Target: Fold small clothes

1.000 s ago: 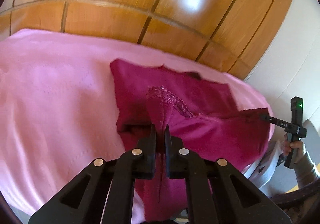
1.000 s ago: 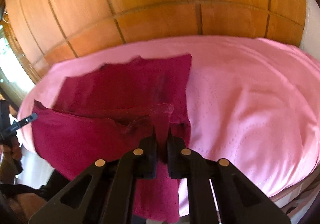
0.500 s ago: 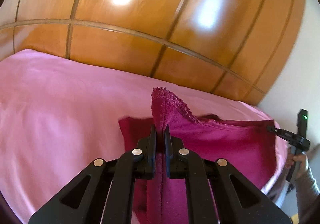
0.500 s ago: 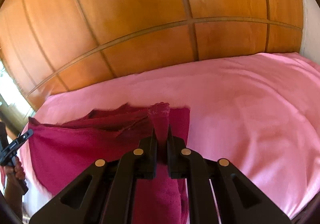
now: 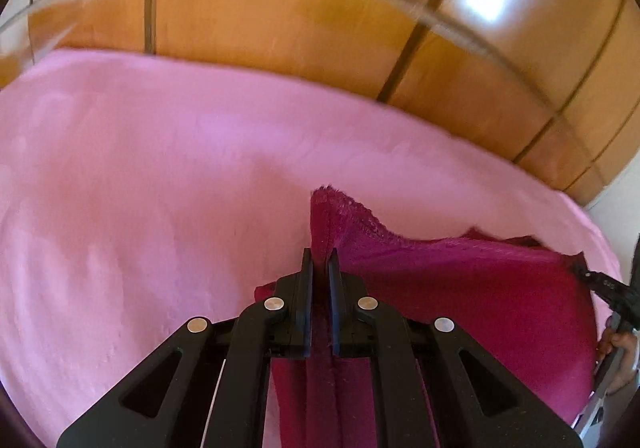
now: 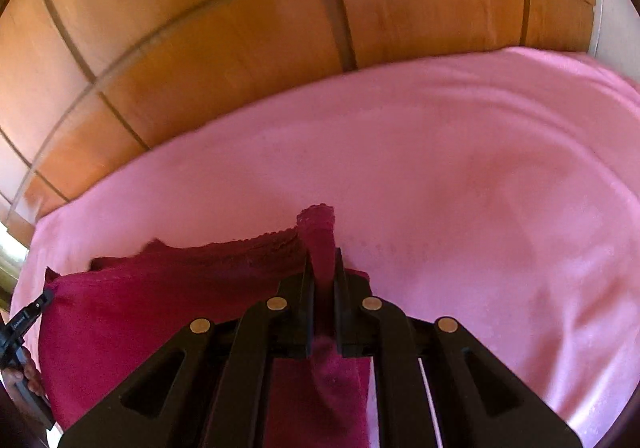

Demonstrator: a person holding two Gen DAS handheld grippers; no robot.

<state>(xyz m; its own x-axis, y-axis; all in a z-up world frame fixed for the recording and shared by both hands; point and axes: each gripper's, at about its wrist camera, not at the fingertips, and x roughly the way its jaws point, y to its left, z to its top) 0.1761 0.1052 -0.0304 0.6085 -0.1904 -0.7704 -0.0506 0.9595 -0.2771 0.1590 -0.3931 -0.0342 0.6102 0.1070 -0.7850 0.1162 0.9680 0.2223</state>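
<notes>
We judge the magenta garment light, soft and limp, best taken by its lace-trimmed corners, which is where we hold it: the left gripper and right gripper each have their fingers closed on a corner, the cloth stretched between them above the pink bed. Against a second ago, the part lying spread on the bed has slipped out of sight, and the wooden panelling now fills more of both views.

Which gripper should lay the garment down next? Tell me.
Neither alone. The left gripper and the right gripper each pinch a top corner of the magenta garment, held stretched above the pink bedspread. Probably lower both together.
</notes>
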